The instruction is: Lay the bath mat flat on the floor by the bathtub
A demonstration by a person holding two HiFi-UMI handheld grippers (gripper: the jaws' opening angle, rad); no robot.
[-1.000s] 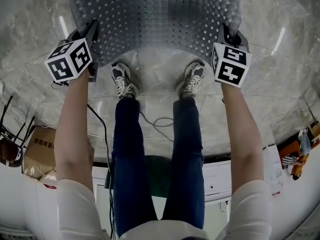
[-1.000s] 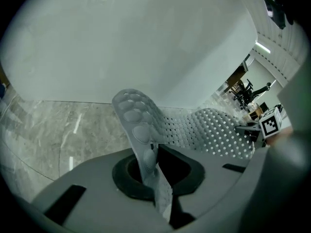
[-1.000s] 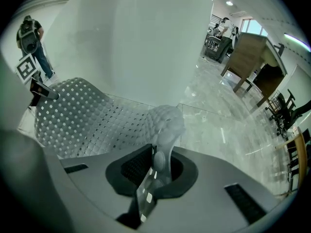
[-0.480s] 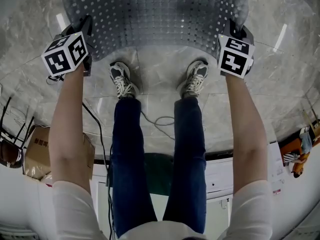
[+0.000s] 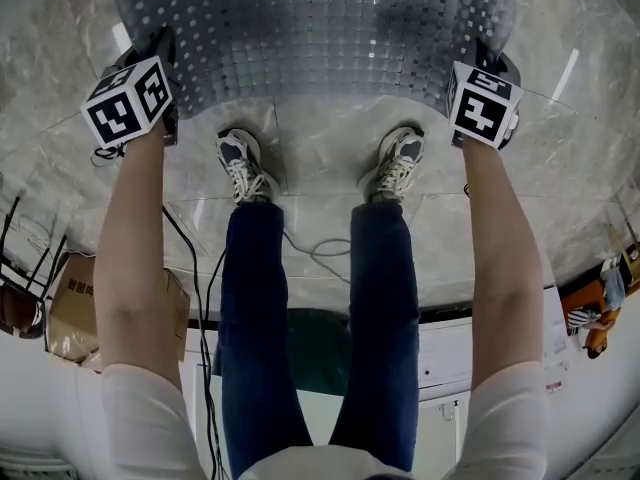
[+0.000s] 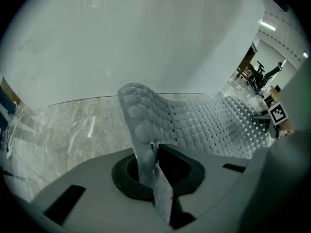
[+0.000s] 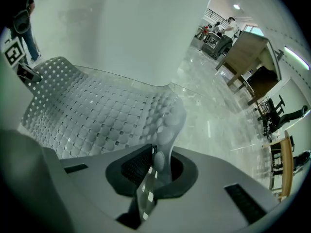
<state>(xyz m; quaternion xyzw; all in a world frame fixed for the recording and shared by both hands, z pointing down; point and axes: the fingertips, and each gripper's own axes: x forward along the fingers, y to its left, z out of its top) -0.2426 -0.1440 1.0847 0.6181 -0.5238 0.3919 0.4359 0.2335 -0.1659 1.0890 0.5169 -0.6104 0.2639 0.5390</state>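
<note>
The bath mat (image 5: 320,38) is a translucent grey sheet with rows of small holes and bumps. It hangs spread between my two grippers above the marble floor (image 5: 320,148), ahead of the person's shoes. My left gripper (image 5: 160,50) is shut on the mat's left corner (image 6: 141,130), which stands up folded between the jaws. My right gripper (image 5: 492,60) is shut on the right corner (image 7: 167,125). In both gripper views the mat (image 6: 209,125) sags away toward the other gripper, in front of the white tub wall (image 6: 146,42).
The person's two shoes (image 5: 243,164) (image 5: 397,162) stand on the marble just behind the mat's near edge. A thin cable (image 5: 318,248) loops on the floor between the legs. A cardboard box (image 5: 75,303) sits at the lower left. Desks and chairs (image 7: 257,67) stand far off.
Both grippers have gone down and a little apart, carrying the mat with them. The mat now looks wider and lies lower over the floor ahead of the shoes.
</note>
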